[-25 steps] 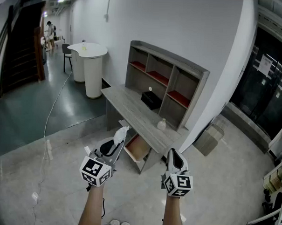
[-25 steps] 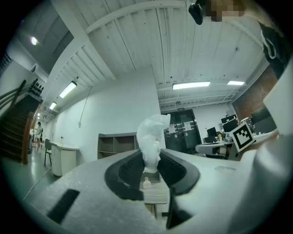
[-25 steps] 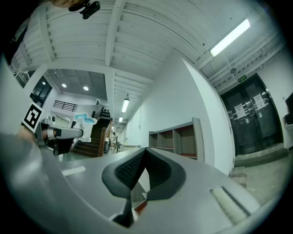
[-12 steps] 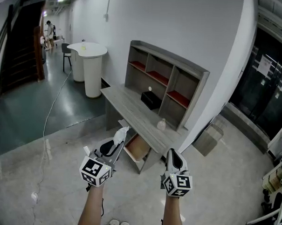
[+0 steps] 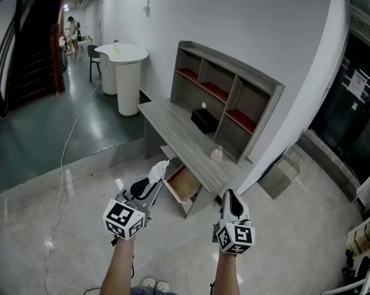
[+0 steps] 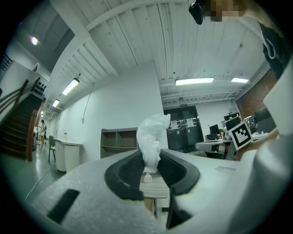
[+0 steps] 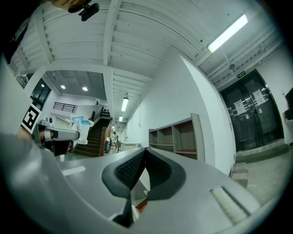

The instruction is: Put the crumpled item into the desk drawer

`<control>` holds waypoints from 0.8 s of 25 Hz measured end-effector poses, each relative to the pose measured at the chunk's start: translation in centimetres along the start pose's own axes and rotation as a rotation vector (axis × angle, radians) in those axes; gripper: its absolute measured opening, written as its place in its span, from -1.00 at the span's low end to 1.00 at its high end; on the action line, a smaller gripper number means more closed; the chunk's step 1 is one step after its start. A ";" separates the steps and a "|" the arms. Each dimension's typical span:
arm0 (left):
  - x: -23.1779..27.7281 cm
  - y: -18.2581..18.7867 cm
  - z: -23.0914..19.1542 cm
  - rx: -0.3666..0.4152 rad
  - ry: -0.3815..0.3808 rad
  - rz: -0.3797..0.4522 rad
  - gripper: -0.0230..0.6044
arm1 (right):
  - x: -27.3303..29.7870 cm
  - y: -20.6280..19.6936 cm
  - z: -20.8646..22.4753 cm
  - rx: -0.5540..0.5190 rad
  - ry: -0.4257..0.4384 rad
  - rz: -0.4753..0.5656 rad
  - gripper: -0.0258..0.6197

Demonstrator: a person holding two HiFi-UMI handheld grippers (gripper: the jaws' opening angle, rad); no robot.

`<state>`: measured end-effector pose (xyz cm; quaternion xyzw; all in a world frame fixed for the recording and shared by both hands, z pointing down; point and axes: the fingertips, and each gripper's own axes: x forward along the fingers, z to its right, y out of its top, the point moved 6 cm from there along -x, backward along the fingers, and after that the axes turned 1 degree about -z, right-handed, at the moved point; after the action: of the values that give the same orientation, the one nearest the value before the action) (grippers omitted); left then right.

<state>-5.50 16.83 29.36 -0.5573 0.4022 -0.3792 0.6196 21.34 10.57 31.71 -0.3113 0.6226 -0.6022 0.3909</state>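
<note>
My left gripper point(image 5: 152, 180) is shut on a crumpled white item point(image 5: 157, 171), which sticks up from between the jaws point(image 6: 150, 137). It hangs in the air short of the grey desk point(image 5: 179, 135), whose open drawer point(image 5: 184, 185) shows a brown inside below the desktop's near edge. My right gripper point(image 5: 229, 198) is shut with nothing in it, its pads meeting at the tips point(image 7: 144, 151), level with the left one and to the right of the drawer.
On the desk stand a shelf unit point(image 5: 227, 100), a black box point(image 5: 204, 120) and a small pale object point(image 5: 217, 154). A white round counter point(image 5: 124, 68) stands further back left, with a cable point(image 5: 65, 151) across the floor. A cardboard box point(image 5: 280, 176) sits right of the desk.
The view has shifted slightly, so the desk and drawer sit a little nearer. Both grippers keep their pose, and the crumpled item stays held in the left one.
</note>
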 end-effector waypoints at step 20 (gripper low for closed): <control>5.6 -2.8 -2.3 -0.011 0.042 -0.017 -0.67 | 6.9 -3.3 3.6 0.009 0.047 -0.032 -0.89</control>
<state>-5.56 10.55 31.64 -0.5559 0.4123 -0.3938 0.6050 20.74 2.54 34.35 -0.3053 0.6238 -0.6182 0.3680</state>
